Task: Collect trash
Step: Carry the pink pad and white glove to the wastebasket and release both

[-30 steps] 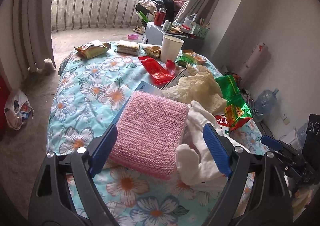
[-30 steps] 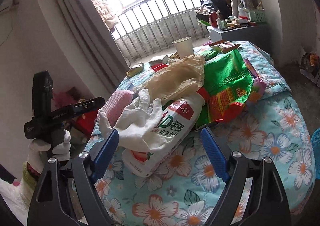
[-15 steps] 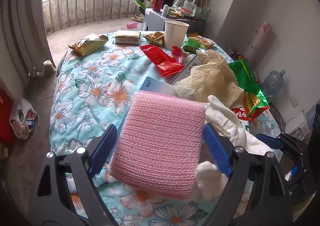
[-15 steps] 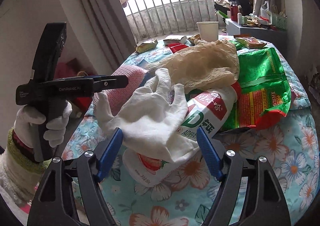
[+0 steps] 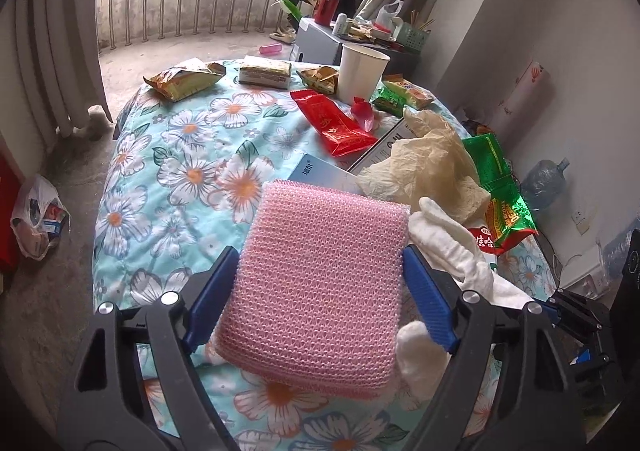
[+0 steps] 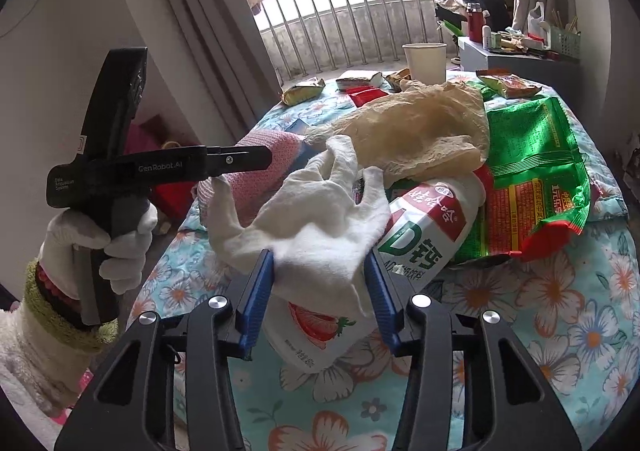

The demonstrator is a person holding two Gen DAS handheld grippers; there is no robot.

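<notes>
A pink bubble-wrap pouch (image 5: pixel 320 271) lies on the flowered tablecloth (image 5: pixel 180 171). My left gripper (image 5: pixel 320 299) straddles it. Its jaws are closing, and both blue pads meet the pouch's side edges. A white glove (image 6: pixel 320 227) is draped over a white drink bottle (image 6: pixel 420 247). My right gripper (image 6: pixel 320 291) is closing on the glove's cuff, and the cloth is bunched between the pads. In the right wrist view a gloved hand (image 6: pixel 92 243) holds the left gripper (image 6: pixel 256 157) over the pouch (image 6: pixel 264 171).
Beyond the glove lie a tan plastic bag (image 6: pixel 416 131) and a green snack bag (image 6: pixel 532 179). A red wrapper (image 5: pixel 336 123), a paper cup (image 5: pixel 362 69) and several snack packets sit at the far side of the table. A plastic bag (image 5: pixel 38 219) lies on the floor on the left.
The right jaws have narrowed a lot and now pinch the glove. The left gripper has come forward and down, so the pink pouch now fills the gap between its pads.
</notes>
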